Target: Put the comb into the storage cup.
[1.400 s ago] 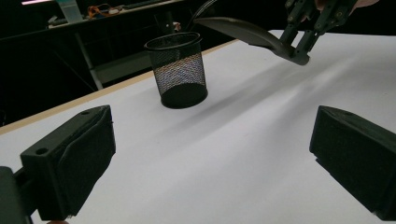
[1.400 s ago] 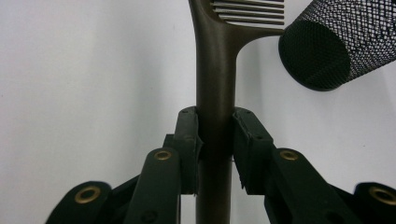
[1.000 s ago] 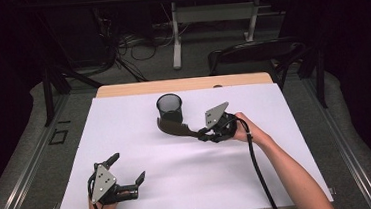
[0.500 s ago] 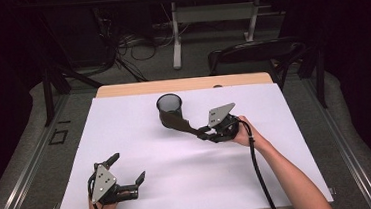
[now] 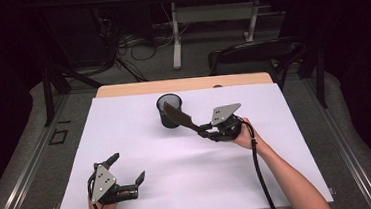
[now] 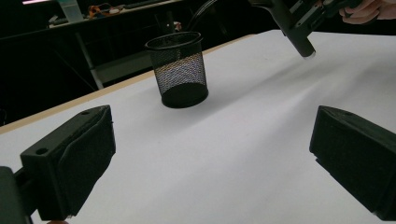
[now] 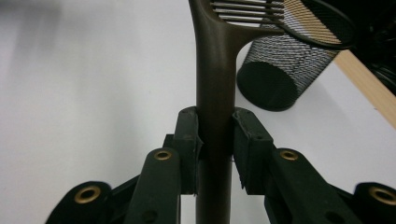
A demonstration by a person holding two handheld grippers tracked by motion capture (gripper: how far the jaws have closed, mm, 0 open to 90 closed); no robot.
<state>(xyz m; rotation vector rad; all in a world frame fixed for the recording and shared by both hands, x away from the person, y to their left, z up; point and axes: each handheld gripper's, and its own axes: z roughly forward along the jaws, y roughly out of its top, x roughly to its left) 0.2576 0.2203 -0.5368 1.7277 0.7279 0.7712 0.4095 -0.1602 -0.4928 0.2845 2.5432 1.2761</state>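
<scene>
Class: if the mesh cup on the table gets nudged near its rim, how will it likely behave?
The cup is see-through wire mesh and looks empty, so it is probably light and may slide on the smooth white table. It stands taller than its base is wide, so a knock from the spatula could tip it.

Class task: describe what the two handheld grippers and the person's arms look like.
Both the left gripper and the right gripper are black, each topped by a grey three-cornered plate with small holes. A black cable trails from each. Brass-coloured rivets mark the right gripper's linkages. The forearms are bare, with no sleeves showing.
</scene>
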